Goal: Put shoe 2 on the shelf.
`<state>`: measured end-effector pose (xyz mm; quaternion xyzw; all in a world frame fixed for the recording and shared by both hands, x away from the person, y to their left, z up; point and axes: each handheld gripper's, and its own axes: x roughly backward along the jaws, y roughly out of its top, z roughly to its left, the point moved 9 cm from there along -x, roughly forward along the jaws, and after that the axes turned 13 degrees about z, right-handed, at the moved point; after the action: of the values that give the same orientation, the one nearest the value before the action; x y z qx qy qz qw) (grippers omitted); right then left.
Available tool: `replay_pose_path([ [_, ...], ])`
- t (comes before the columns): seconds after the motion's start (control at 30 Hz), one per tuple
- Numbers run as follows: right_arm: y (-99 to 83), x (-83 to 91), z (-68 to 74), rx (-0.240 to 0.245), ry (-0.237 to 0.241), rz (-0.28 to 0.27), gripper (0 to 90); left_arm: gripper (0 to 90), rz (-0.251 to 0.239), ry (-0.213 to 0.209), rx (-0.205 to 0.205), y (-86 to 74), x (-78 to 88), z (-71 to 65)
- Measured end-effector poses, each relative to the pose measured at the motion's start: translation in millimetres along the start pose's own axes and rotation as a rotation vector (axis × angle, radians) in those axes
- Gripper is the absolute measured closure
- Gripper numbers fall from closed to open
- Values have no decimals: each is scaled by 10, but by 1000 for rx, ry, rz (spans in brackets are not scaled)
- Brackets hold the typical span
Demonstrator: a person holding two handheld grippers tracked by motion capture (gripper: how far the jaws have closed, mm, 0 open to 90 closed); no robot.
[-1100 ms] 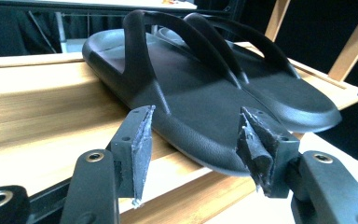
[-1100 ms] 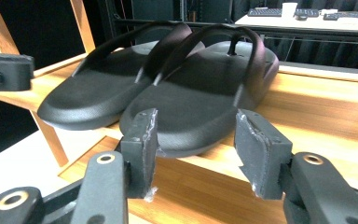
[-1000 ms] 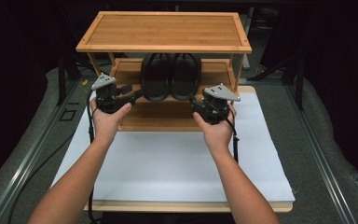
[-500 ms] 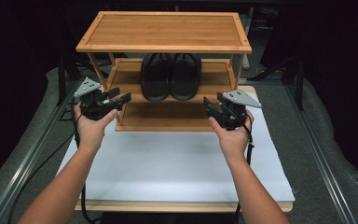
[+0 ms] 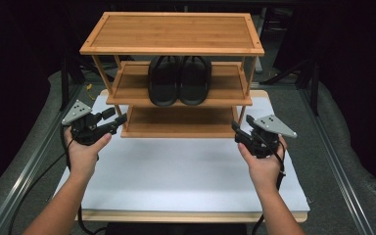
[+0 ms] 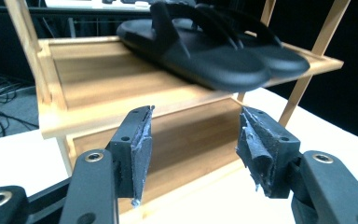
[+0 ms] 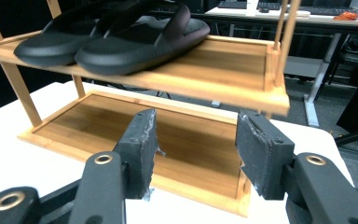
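Observation:
A three-tier bamboo shoe rack (image 5: 174,30) stands at the back of the white table top (image 5: 176,171). A pair of black slide sandals (image 5: 178,81) rests side by side on its middle shelf (image 5: 127,88), also seen in the left gripper view (image 6: 205,51) and the right gripper view (image 7: 116,37). My left gripper (image 5: 116,117) hovers open off the rack's front left corner, nothing between its pads (image 6: 142,149). My right gripper (image 5: 236,131) hovers open off the front right corner, its pads (image 7: 142,144) empty too. The bottom shelf (image 7: 177,135) is bare.
Grey carpeted floor with metal rails (image 5: 34,156) flanks the table on both sides. Cables (image 5: 54,166) trail from both grippers. Desks and chair legs (image 7: 317,70) stand in the dark background behind the rack.
Both hands have drawn back from the rack's middle shelf and spread outward, the left to the left and the right to the right. The sandals stay on the shelf.

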<state>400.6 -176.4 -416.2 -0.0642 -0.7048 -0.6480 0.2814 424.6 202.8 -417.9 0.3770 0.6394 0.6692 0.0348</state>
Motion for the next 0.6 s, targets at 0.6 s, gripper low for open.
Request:
replay_pose_path([
  [0.6, -869, 34, -81, -15, 2, 82, 475, 442, 122, 31, 43, -947, -100, 106],
])
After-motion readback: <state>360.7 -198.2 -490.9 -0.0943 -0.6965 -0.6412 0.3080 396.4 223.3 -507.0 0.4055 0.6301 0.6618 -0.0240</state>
